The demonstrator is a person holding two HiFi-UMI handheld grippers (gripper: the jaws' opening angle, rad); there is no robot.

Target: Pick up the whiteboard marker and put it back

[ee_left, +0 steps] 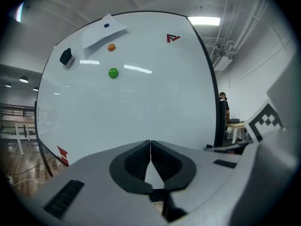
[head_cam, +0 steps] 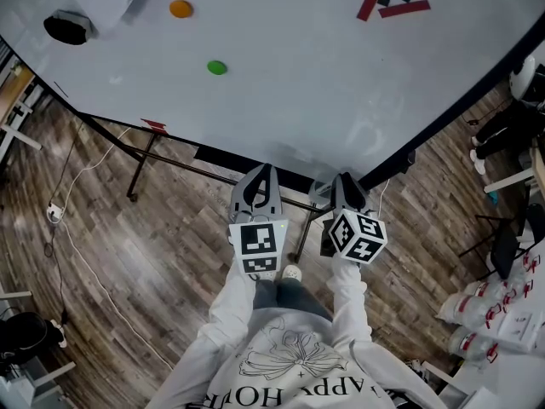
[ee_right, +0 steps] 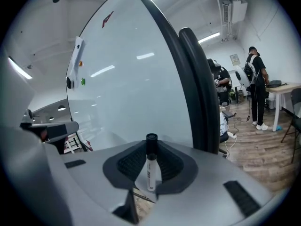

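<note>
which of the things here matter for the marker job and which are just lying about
Job in hand:
- marker, clamped in the right gripper
- whiteboard, probably where it goes back

Lying about:
- green magnet
- orange magnet
- black eraser
- left gripper, shut and empty

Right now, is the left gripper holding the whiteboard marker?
No, the left gripper is shut on nothing; the right gripper grips the whiteboard marker.
</note>
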